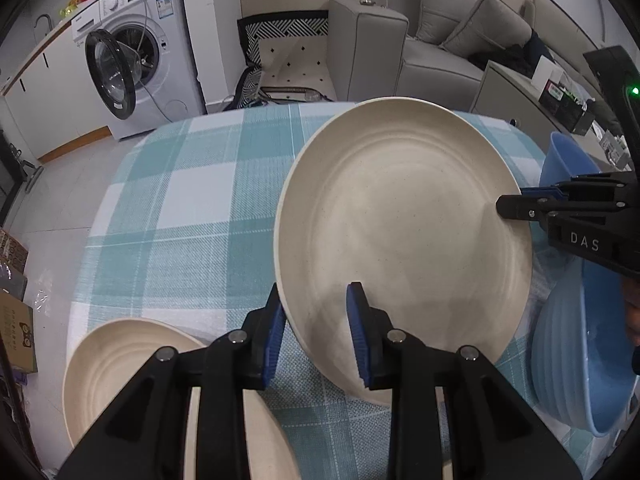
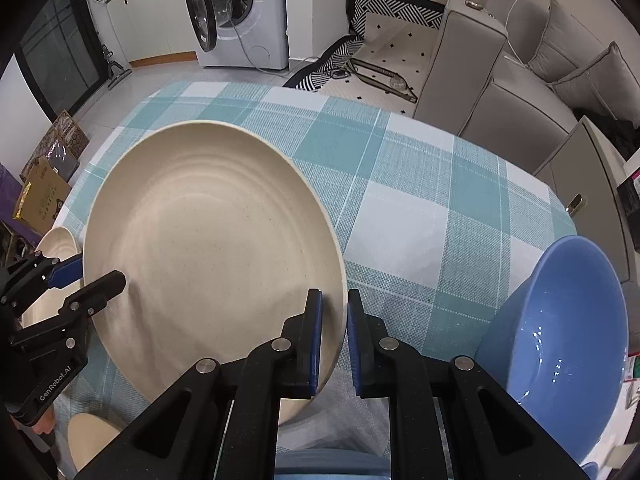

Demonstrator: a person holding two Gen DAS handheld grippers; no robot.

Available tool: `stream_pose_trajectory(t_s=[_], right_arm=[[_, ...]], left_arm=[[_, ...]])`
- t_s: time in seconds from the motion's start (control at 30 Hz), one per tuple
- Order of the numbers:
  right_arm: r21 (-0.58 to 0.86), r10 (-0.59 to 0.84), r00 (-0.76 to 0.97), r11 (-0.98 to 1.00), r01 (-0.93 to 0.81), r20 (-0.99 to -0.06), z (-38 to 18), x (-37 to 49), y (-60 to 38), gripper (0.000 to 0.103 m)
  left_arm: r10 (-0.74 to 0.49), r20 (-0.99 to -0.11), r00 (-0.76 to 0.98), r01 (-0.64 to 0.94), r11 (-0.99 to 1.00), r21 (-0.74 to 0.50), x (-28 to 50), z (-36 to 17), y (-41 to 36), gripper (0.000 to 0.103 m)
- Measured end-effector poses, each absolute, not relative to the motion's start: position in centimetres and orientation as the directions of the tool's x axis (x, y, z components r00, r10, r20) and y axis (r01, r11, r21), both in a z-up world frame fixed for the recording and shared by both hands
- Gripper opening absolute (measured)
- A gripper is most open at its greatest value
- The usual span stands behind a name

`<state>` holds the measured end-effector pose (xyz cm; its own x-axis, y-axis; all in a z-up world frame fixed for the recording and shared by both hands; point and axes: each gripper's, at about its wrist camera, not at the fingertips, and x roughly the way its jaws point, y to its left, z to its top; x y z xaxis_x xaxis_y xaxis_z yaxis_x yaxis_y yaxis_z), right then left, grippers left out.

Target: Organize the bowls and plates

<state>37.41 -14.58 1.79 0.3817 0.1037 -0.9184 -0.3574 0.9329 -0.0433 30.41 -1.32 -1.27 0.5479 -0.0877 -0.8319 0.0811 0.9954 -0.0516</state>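
A large cream plate [image 1: 400, 216] [image 2: 208, 248] hangs tilted over the teal checked tablecloth [image 1: 192, 208], held from two sides. My left gripper [image 1: 316, 332] is shut on its near rim, with one blue pad under the rim and the other inside the plate. My right gripper [image 2: 335, 340] is shut on the opposite rim. Each gripper also shows in the other view: the right gripper [image 1: 516, 200] and the left gripper [image 2: 90, 276]. A second cream plate [image 1: 120, 364] lies on the table at the lower left, partly hidden by my left fingers.
Two blue bowls [image 1: 568, 168] [image 1: 580, 360] stand at the table's right side; one blue bowl [image 2: 560, 328] leans close to my right gripper. Beyond the table are a washing machine [image 1: 132, 60] with its door open, a grey sofa [image 1: 420, 40] and boxes [image 2: 44, 188] on the floor.
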Motion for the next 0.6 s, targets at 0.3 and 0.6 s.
stream_pose_trajectory(t_s=[0.3, 0.6], right_arm=[[-0.039, 0.141, 0.457, 0.932, -0.361, -0.878, 5.1, 35.8, -13.8, 0.012], [-0.034, 0.175, 0.497, 0.923, -0.383, -0.85, 8.5, 33.3, -13.0, 0.012]], left_arm=[[-0.078, -0.79, 0.608, 0.057, 0.997, -0.054, 29.0, 1.1, -0.3, 0.028], [-0.07, -0.754, 0.653, 0.048, 0.998, -0.051, 26.6, 3.6, 0.8, 0.028]])
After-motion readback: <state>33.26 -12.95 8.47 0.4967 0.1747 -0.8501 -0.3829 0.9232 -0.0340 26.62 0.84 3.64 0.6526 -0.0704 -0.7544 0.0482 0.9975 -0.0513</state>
